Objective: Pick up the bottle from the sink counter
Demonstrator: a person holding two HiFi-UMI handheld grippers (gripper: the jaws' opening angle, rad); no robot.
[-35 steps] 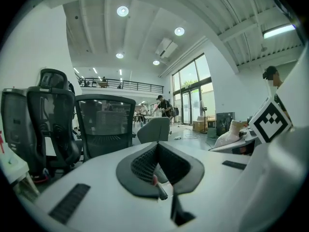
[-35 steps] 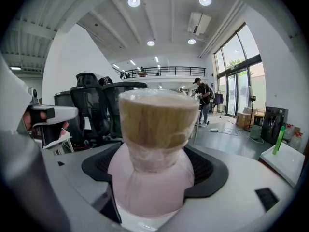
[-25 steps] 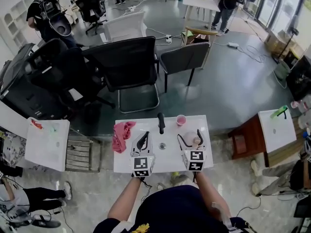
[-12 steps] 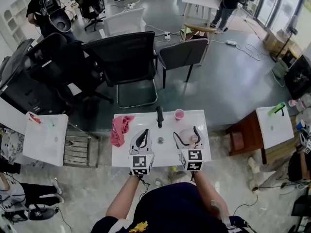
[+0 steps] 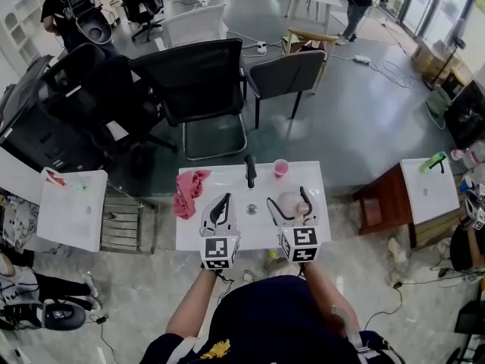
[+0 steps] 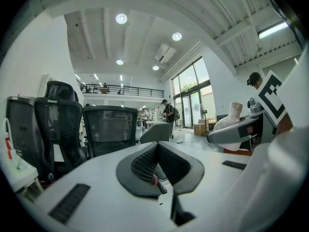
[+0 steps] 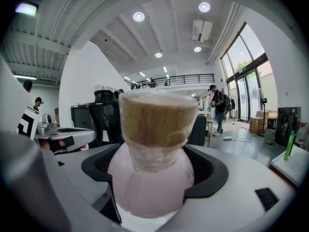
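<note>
Right gripper [image 5: 292,203] is holding the bottle [image 5: 291,200].
Head view: bottle is showing lower centre, over the counter [image 5: 189,230]. Left gripper view: left gripper [image 6: 158,161] is pressing its jaws together — empty. Right gripper view: jaws are clamping the bottle, mid-frame.

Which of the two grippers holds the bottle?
The right gripper: its fingers clamp the pale pink bottle, while the left gripper is shut on nothing.
</note>
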